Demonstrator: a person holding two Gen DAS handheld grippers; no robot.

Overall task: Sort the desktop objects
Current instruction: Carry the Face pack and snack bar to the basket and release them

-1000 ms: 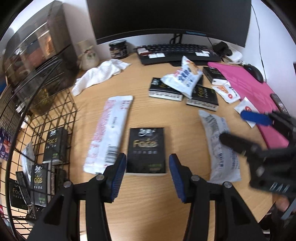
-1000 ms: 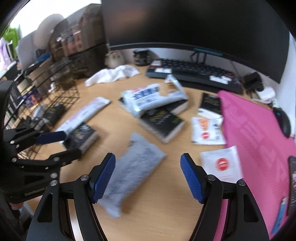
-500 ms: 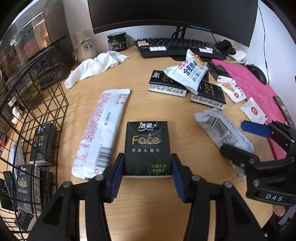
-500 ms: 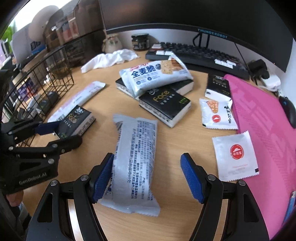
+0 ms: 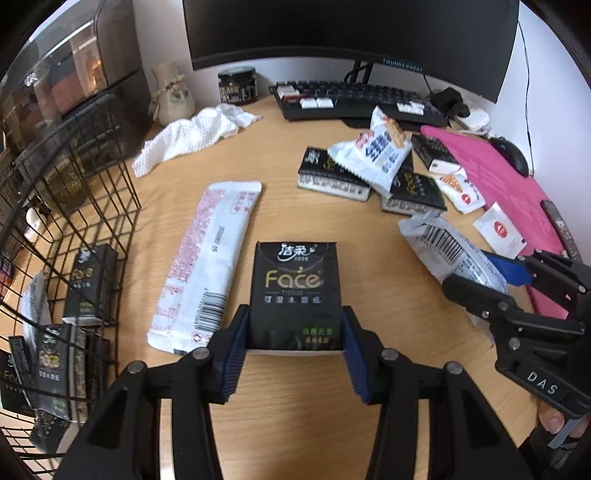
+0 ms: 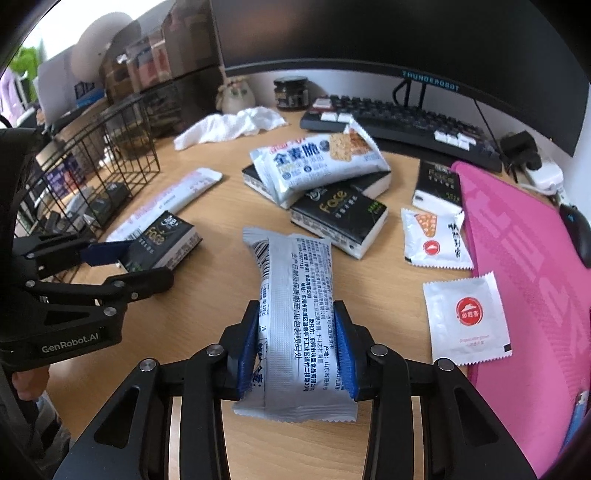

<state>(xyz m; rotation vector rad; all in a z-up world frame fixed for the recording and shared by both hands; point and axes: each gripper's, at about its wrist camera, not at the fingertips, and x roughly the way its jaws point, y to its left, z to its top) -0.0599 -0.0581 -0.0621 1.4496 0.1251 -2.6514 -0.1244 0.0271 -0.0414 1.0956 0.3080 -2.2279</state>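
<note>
A black Face tissue pack [image 5: 295, 291] is clamped at its near end by the left claw [image 5: 293, 345], flat on the wooden worktop [image 5: 317, 229], with a long white packet [image 5: 207, 258] just left of it. The right claw [image 6: 297, 350] is closing on a grey snack wrapper [image 6: 295, 314], pads pressing its sides. A wire basket [image 5: 92, 206] with more tissue packs is seen at far left.

Light wooden desk [image 5: 295, 424], rounded front edge. White wall [image 5: 162, 33] behind desk's back edge. Large black curved monitor [image 6: 369, 37] on stand along back edge, screen dark. Stacked dark clear-fronted storage boxes [image 5: 66, 74] at desk's back-left corner. Bright daylight and green foliage [image 6: 26, 62] at far left, blurred; soft even light over desk.
</note>
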